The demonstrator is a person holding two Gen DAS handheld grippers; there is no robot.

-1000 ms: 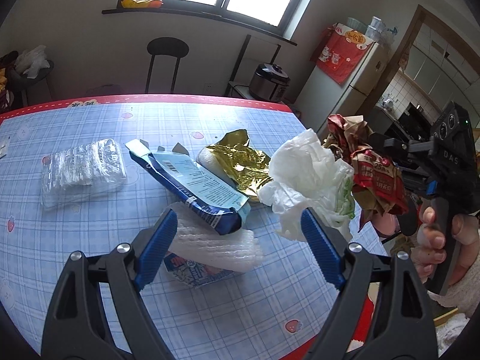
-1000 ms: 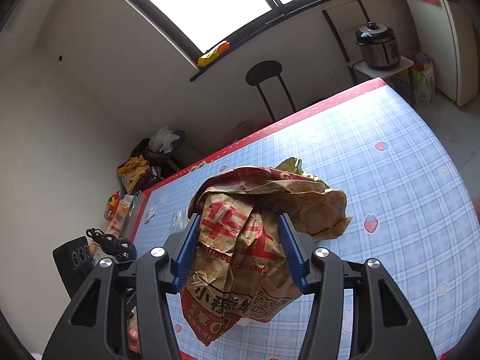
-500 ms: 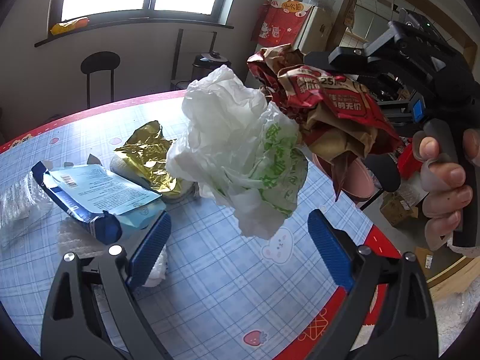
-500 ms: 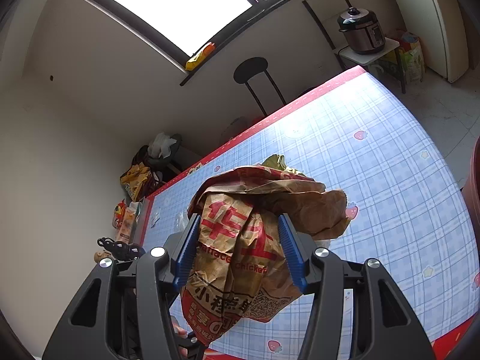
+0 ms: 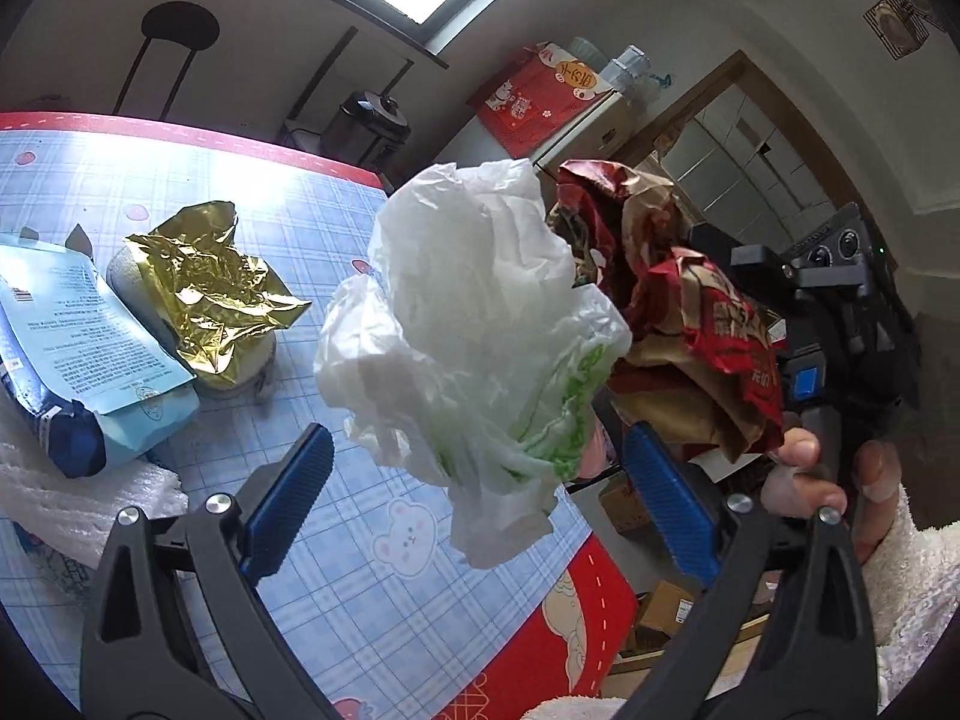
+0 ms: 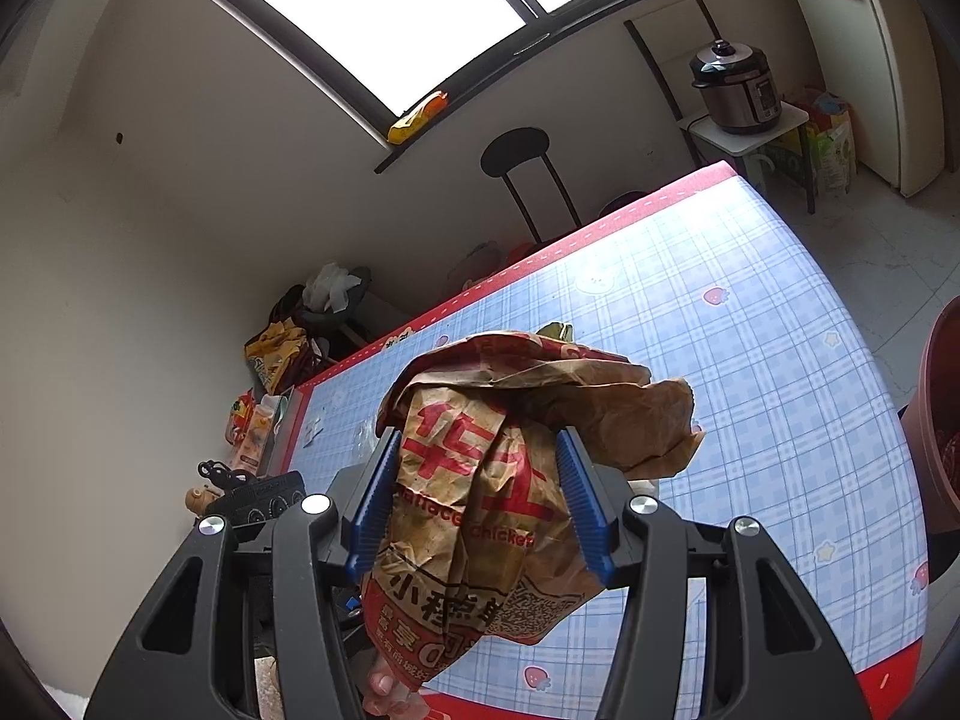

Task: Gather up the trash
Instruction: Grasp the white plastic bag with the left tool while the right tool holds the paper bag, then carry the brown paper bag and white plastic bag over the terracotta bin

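The left gripper (image 5: 474, 480) has just been spreading its jaws and now stands wide, its blue pads clear of the crumpled white plastic bag (image 5: 474, 324) that hangs between and above them. A second ago that bag sat farther off, over the table; now it fills the middle of the left wrist view, near the table's red edge. The bag is thin, creased, printed green on its lower right side, and presses against the brown-and-red paper bag (image 6: 486, 480). The right gripper (image 6: 480, 498) is clamped on that paper bag at the same half-width as a second ago; the paper is crushed, with red characters on it. The person's right hand (image 5: 822, 480) grips the handle. On the blue checked table (image 5: 360, 570) lie a gold foil wrapper (image 5: 210, 276), a blue packet (image 5: 78, 348) and white foam sheet (image 5: 66, 492).
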